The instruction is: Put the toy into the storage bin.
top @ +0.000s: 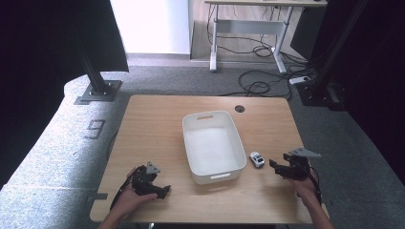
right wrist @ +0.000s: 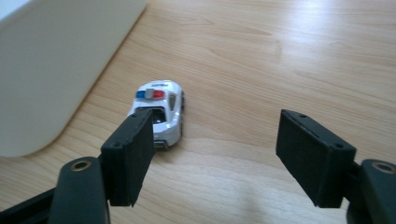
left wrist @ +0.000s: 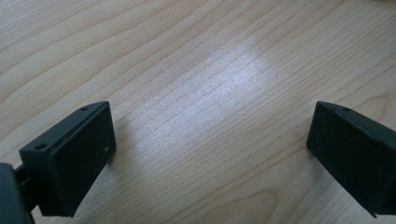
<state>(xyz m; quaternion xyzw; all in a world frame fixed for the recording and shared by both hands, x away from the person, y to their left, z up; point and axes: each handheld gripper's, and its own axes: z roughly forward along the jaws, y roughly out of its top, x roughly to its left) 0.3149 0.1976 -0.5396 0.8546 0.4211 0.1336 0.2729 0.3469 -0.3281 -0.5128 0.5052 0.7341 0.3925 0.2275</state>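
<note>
A small white toy police car point(top: 257, 160) point(right wrist: 161, 109) with a red and blue light bar sits on the wooden table, just right of an empty white tub point(top: 211, 145) point(right wrist: 56, 60). My right gripper point(top: 276, 167) point(right wrist: 224, 154) is open a little to the car's right, its left jaw overlapping the car's rear in the right gripper view. Nothing is between its jaws. My left gripper point(top: 165, 191) point(left wrist: 210, 144) rests open near the table's front left, over bare wood.
The wooden table point(top: 157, 124) has a round cable hole point(top: 239, 108) at the back right. Grey carpet surrounds it, with a desk point(top: 253, 24) and cables point(top: 260, 86) behind, and black frame posts at both sides.
</note>
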